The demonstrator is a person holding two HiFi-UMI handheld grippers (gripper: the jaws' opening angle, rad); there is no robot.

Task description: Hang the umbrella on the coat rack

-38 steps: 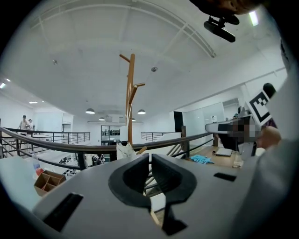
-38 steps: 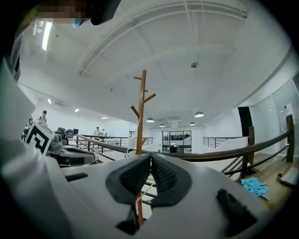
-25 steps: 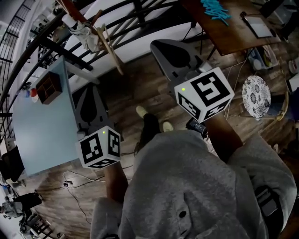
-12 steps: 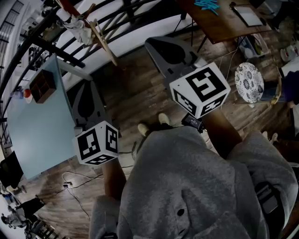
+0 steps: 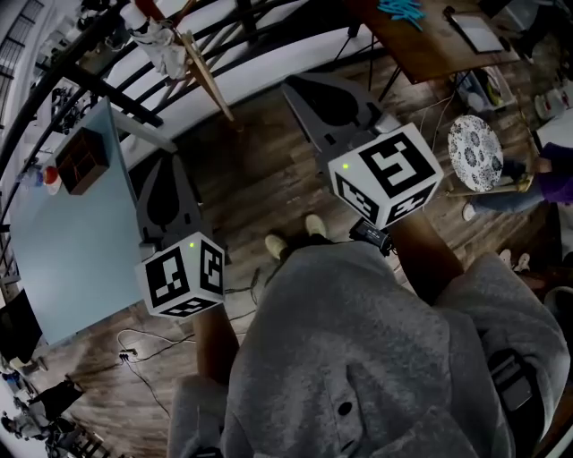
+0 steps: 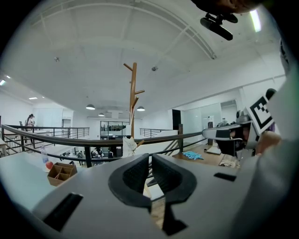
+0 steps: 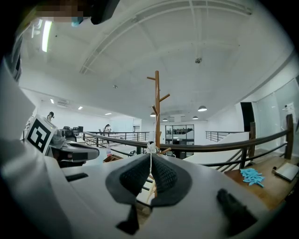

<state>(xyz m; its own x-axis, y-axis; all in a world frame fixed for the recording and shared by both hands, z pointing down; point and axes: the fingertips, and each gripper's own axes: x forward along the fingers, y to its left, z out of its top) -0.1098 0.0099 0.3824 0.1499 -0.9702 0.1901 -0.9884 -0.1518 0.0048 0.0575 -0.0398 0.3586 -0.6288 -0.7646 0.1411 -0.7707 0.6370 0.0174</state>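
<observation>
Grippers out front, both of them, held nearly level over the wooden floor and aimed at the railing. On the left gripper the jaws were clenched together with nothing between them. Same story on the right gripper: jaws pressed shut and empty, only a sliver of background showing through the seam.

Dead ahead stood the coat rack, a tall wooden pole with short pegs, upright just by the railing. Low against it sat a white bundle with a wooden stick poking out of it. Whether that was the umbrella could not be told from here, and neither gripper was touching it.

From the head view, the person's grey hoodie filled the lower frame, with pale shoes showing between the two grippers. A pale blue tabletop lay off to the left, carrying a small wooden box with compartments. A brown tabletop sat at upper right, with blue pieces scattered on it.
</observation>
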